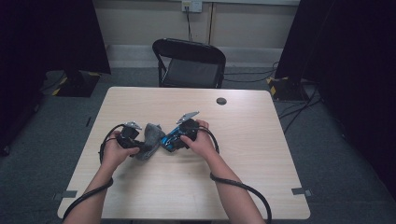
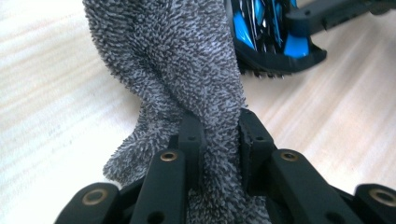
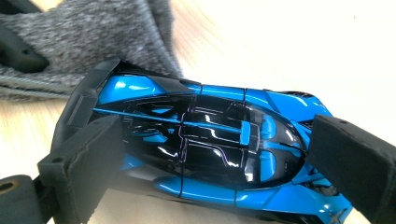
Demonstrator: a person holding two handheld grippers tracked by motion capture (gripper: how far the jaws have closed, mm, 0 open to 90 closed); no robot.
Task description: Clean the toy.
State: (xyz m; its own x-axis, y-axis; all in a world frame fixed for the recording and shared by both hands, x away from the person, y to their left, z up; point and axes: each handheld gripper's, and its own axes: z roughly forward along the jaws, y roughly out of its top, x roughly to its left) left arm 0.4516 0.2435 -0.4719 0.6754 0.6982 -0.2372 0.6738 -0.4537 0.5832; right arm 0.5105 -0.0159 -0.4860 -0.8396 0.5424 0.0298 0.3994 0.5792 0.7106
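Note:
A grey terry cloth (image 1: 150,135) lies bunched on the table's middle left. My left gripper (image 1: 141,143) is shut on it, and in the left gripper view both pads (image 2: 192,135) pinch a fold of the cloth (image 2: 187,60). Just right of the cloth is a blue and black toy car (image 1: 169,140). My right gripper (image 1: 173,141) is shut on the toy car (image 3: 201,135) lengthwise, one pad (image 3: 88,158) at its rear wing and the other at its nose. The car's tail touches the cloth (image 3: 93,37). The car (image 2: 275,42) also appears beyond the cloth in the left gripper view.
The light wooden table (image 1: 261,154) has bare room on its right half and at the front. A small dark round disc (image 1: 221,101) sits near the far edge. A black folding chair (image 1: 189,63) stands behind the table. Cables trail from both grippers off the front edge.

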